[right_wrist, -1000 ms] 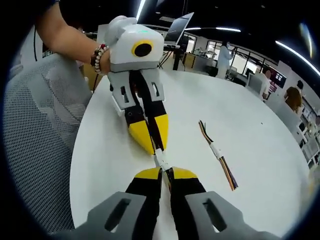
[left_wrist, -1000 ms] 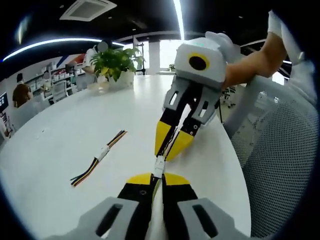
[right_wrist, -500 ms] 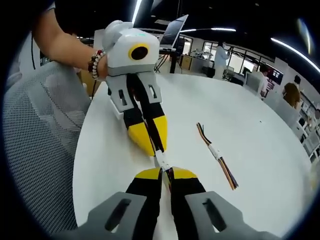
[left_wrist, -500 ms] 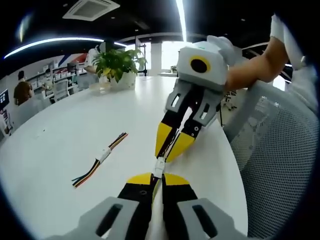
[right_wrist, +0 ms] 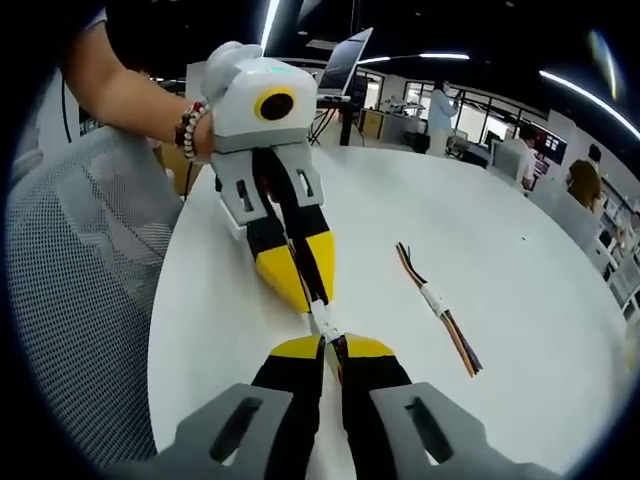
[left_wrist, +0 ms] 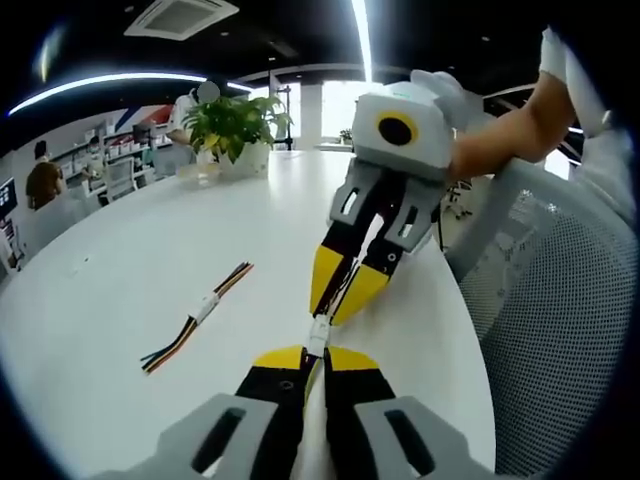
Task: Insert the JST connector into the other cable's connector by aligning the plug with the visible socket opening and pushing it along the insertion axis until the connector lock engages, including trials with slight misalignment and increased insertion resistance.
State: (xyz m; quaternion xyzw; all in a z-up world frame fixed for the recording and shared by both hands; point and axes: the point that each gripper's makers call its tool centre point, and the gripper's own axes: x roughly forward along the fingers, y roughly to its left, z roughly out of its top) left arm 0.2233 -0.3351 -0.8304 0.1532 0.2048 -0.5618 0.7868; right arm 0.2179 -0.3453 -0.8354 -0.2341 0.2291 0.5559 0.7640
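Two grippers meet tip to tip above a white table (left_wrist: 120, 270), with the small white connector (left_wrist: 317, 335) caught between them. In the left gripper view, the left gripper (left_wrist: 308, 357) rises from the bottom, its yellow-tipped jaws drawn together on the near end of the connector, which sits right at their tips. The right gripper (left_wrist: 340, 302) comes down from the upper right, its jaws pinched on the far end of the same white piece, so the two sets of tips stand just apart with the connector bridging them. Whether plug and socket are fully seated is too small to tell.

In the right gripper view the same meeting shows from the other side: the right gripper (right_wrist: 332, 345) rises from the bottom, clamped on the connector (right_wrist: 322, 322), and the left gripper (right_wrist: 308, 298) reaches down from the upper left, held by a hand (right_wrist: 215, 130) with a beaded bracelet (right_wrist: 186, 128) on the wrist.

A spare cable (left_wrist: 197, 316) of coloured wires with a white joint in its middle lies flat on the table, well apart from the grippers; in the right gripper view it lies to the right (right_wrist: 438, 306). A potted plant (left_wrist: 232, 125) stands at the table's far edge, and a mesh chair (left_wrist: 560, 330) is beside the table.
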